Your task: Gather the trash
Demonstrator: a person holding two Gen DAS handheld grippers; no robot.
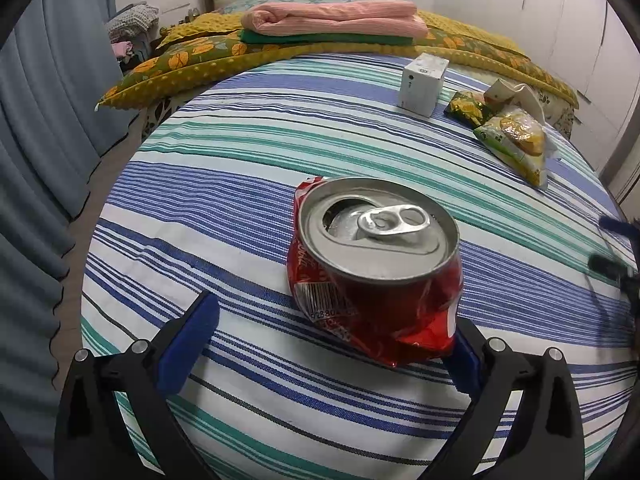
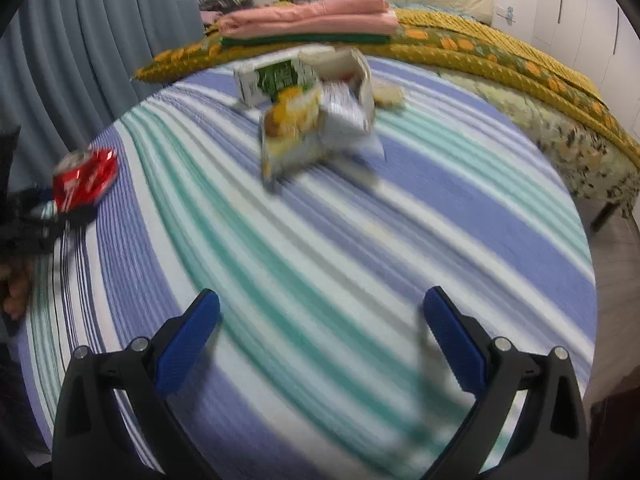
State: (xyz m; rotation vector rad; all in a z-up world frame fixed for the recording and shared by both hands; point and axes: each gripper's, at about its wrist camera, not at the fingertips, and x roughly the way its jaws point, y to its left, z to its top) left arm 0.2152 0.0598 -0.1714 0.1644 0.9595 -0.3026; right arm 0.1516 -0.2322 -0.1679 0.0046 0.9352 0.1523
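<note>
A crushed red soda can (image 1: 376, 264) stands top-up on the striped bed sheet (image 1: 240, 184), between the wide-open jaws of my left gripper (image 1: 334, 316). The left blue pad (image 1: 192, 340) is clear of the can. The can's crumpled base overlaps the right pad (image 1: 466, 360), and contact there cannot be told. In the blurred right wrist view, my right gripper (image 2: 320, 304) hangs open and empty over the sheet (image 2: 360, 240). Ahead of it lies a pile of a snack bag (image 2: 292, 136), a green-and-white carton (image 2: 272, 80) and a torn white box (image 2: 348, 76). The can (image 2: 86, 180) shows at far left.
A white box (image 1: 424, 80) and yellow-green snack bags (image 1: 516, 140) lie at the far right of the sheet. Folded pink and green blankets (image 1: 336, 20) sit on a yellow quilt (image 1: 192, 56) at the head. Grey curtains (image 1: 48, 120) hang left; white cupboards (image 1: 560, 20) stand right.
</note>
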